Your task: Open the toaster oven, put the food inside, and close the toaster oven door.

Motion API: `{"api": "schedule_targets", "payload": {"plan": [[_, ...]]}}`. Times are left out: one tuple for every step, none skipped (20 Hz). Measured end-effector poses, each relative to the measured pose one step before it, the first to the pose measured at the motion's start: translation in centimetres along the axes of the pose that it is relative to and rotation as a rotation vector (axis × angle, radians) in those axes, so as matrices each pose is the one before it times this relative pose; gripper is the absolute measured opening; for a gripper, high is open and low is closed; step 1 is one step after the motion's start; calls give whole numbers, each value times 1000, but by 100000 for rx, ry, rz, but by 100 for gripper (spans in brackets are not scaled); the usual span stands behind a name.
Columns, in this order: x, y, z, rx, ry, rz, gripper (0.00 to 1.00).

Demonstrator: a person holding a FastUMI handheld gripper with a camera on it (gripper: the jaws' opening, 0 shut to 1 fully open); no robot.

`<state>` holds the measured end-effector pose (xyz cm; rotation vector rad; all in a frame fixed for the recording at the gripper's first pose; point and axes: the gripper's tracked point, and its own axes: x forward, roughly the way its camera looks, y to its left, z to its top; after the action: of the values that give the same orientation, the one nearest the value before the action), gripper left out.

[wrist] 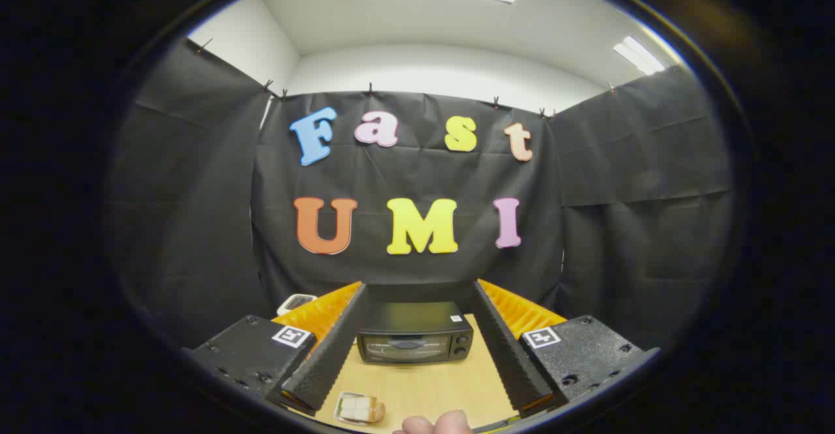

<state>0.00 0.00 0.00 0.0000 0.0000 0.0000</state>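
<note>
- Standing on the wooden table (pixel 424 388), the toaster oven (pixel 414 333) sat squarely beyond the fingertips, framed between the two fingers, its glass door facing the camera and closed, with knobs on its right side.
- The gripper (pixel 417 339) hovered well short of the oven – its fingers spread wide apart, gripping nothing, the whole oven front showing in the gap between them.
- The food (pixel 359 409), a pale piece in a small clear tray, lay on the table nearer than the oven, just beside the left finger and apart from it.
- A fingertip of a person's hand (pixel 438 423) showed close by, near the tray but not touching it.
- A small white device (pixel 297 303) sat behind the left finger; I could not tell what it was.
- By my judgement the first step had not begun: door closed, food outside.
- The next move called for bringing the fingers forward to the top edge of the door and hooking or pinching its handle – then pulling it down without dragging the light oven along the table
</note>
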Motion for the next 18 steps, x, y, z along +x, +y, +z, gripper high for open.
{"api": "schedule_targets", "payload": {"plan": [[-103, 291, -300, -203, 524, 558, 100], [-103, 232, -20, 266, 230, 600, 100], [-38, 233, 97, -249, -214, 417, 100], [-74, 96, 154, -78, -681, 284, 100], [58, 256, -143, 267, 60, 520, 100], [-25, 137, -174, 324, 102, 335, 100], [39, 28, -118, 350, 267, 169, 100], [11, 58, 45, 274, -91, 140, 100], [16, 36, -40, -156, 190, 203, 100], [-35, 128, 290, -318, -492, 394, 100], [11, -33, 114, -250, -496, -69, 100], [-10, -11, -27, 275, 299, 113, 100], [4, 4, -62, -18, -79, 124, 100], [-76, -138, 46, 64, -168, -49, 100], [102, -6, -215, 240, 487, 68, 100], [-48, -92, -322, 394, 816, -20, 100], [-52, 32, -254, 345, 775, 56, 100], [74, -46, -175, -110, 430, 17, 100]]}}
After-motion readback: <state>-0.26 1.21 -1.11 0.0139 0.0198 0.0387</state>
